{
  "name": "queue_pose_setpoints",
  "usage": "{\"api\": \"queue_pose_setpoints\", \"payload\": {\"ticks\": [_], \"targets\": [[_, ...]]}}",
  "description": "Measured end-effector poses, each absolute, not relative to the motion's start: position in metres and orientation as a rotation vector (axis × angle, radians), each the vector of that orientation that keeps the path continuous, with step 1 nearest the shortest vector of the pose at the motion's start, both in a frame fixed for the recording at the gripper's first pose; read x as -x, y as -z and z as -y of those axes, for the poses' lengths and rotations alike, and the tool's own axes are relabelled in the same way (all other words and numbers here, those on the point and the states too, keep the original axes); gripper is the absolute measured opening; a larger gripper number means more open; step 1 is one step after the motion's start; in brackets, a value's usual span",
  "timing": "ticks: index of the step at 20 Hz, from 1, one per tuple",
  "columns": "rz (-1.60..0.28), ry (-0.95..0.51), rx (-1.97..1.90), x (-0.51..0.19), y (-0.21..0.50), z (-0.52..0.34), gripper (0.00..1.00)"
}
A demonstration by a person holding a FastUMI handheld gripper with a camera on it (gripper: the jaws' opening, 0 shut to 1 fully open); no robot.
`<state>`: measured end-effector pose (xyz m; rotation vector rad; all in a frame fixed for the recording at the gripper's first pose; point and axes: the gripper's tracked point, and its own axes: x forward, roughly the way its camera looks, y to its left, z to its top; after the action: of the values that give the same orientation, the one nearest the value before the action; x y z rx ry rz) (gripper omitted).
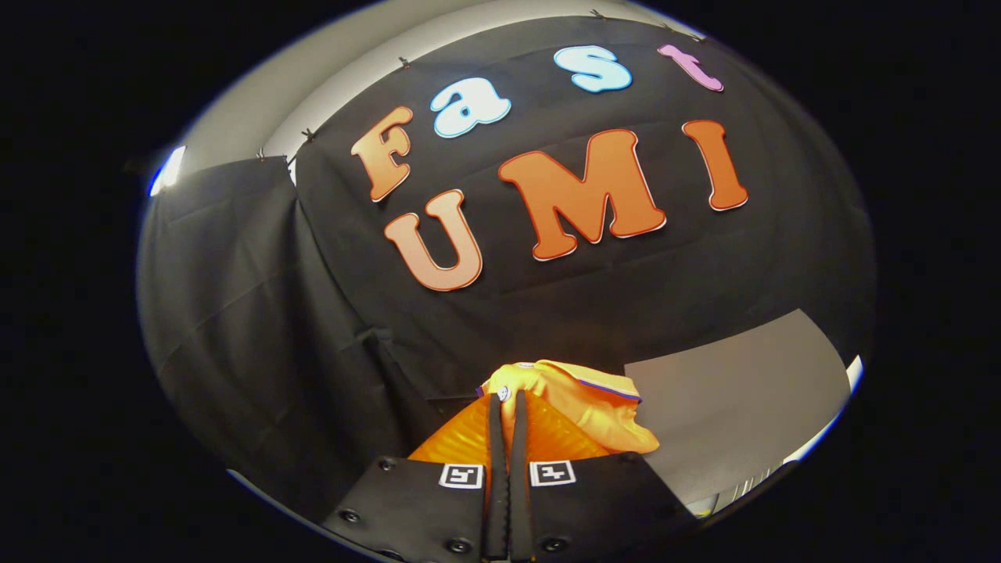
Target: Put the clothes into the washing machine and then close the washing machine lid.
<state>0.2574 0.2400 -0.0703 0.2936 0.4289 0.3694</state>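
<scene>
With its two fingers pressed nearly flat together, the gripper (pixel 507 403) has pinched a fold of an orange shirt (pixel 583 407) right at the fingertips, so the garment is basically clamped between them with hardly any gap showing. The shirt bunches up around the tips and spills off toward 3 o'clock from the fingers, where a collar or hem with a thin dark stripe along its edge sticks out. More of the orange cloth hangs down on both sides of the fingers, close against them, looking ribbed or pleated there. A small pale round thing, maybe a button, sits at the fingertips, too small to tell for sure. Beyond the shirt at about 3 o'clock there's a flat grey surface (pixel 735 391), tilted in the view; whether the shirt touches it can't be told. Straight ahead at 12 o'clock, past everything, hangs the black cloth wall (pixel 258 313) of the booth, creased and clipped along its top edge.
</scene>
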Motion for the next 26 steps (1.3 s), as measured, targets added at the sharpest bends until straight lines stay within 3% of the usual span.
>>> {"api": "queue_pose_setpoints", "payload": {"ticks": [6,14,26], "targets": [[-0.508,-0.409,-0.277,-0.261,0.121,-0.302,0.08],[-0.67,-0.421,-0.253,-0.287,0.244,-0.358,0.09],[-0.833,-0.431,-0.191,-0.324,0.384,-0.38,0.09]]}}
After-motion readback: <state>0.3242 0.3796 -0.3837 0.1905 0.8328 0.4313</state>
